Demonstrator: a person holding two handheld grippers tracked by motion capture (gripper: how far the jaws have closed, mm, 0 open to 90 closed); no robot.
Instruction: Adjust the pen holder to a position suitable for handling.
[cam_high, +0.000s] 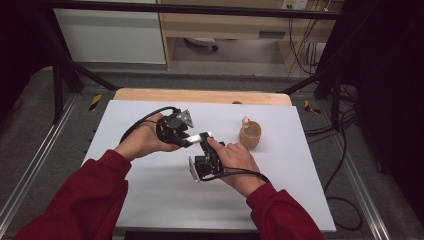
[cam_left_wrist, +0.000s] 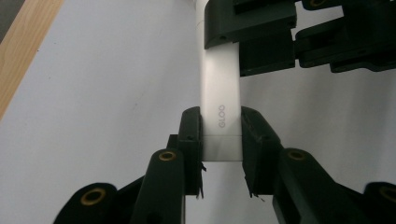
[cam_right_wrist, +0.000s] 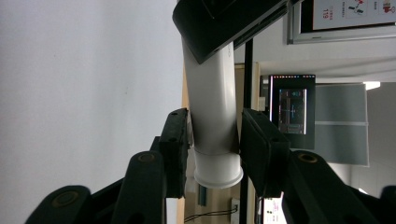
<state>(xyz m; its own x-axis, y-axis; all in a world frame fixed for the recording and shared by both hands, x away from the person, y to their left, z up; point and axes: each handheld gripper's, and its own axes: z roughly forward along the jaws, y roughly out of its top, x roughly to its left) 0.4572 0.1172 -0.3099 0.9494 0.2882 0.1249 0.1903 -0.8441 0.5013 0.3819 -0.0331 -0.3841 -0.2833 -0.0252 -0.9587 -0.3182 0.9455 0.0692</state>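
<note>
High view: above the white surface (cam_high: 150, 200), left tool (cam_high: 186, 140) clamps the glue stick (cam_high: 200, 137) by its body; right tool (cam_high: 206, 148) brackets the cap end, pads seemingly just touching. Cap not yet removed; wooden cup (cam_high: 250, 135) stands nearby.

smooth white plastic glue stick (cam_left_wrist: 221, 116); matt black plastic tongs (cam_left_wrist: 221, 154); matt white table (cam_high: 150, 190); wooden cup (cam_high: 250, 135)

The white glue stick (cam_high: 201, 135) is hanging in the air over the white table, lying almost flat. It is showing the word GLOO on its side (cam_left_wrist: 221, 93). Its cap end (cam_right_wrist: 217, 170) is sitting wider than its body.
</note>
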